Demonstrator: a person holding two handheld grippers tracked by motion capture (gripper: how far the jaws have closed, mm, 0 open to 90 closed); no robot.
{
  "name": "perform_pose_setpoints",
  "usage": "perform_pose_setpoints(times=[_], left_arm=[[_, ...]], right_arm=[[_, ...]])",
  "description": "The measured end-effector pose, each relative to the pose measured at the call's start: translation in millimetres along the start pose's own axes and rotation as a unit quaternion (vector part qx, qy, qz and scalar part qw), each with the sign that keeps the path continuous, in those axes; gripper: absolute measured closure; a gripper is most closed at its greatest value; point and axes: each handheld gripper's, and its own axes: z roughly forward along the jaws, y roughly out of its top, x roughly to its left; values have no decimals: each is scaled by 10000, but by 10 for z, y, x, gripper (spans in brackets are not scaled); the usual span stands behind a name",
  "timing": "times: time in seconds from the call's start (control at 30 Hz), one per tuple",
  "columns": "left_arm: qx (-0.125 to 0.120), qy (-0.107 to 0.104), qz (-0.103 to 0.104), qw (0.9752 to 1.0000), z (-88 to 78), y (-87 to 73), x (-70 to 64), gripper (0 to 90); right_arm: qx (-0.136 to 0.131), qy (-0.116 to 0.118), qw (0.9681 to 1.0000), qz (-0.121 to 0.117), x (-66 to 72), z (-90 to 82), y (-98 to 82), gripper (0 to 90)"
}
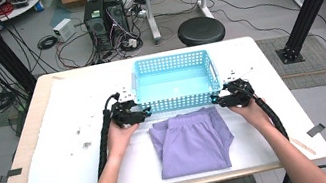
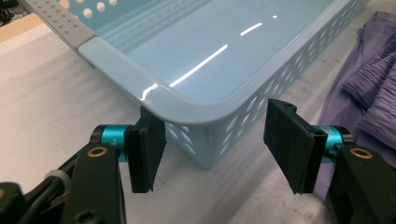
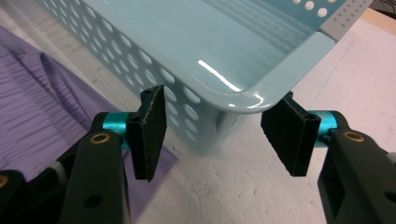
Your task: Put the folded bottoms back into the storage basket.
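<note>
My left gripper (image 1: 140, 113) and right gripper (image 1: 217, 99) flank the blue basket's (image 1: 171, 60) near corners, jaws apart, gripping nothing; purple shorts (image 1: 192, 141) lie just before it.

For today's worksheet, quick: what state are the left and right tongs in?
Left tongs: open around a basket corner.
Right tongs: open around another.

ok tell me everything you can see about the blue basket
The basket is light blue glossy plastic, rectangular, with round holes through its walls, a smooth rounded rim and grey handle strips at the ends. It stands upright and empty on the white table cover, behind the folded purple garment. Each near corner sits between a claw's open jaws, pads not pressing.
</note>
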Motion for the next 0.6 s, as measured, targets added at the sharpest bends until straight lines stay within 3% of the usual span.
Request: perform_pose_setpoints(times=[0.6], left_arm=[[-69, 8, 53, 10000, -3, -20, -115, 392]], right_arm=[[-126, 45, 9998, 155, -8, -85, -109, 418]])
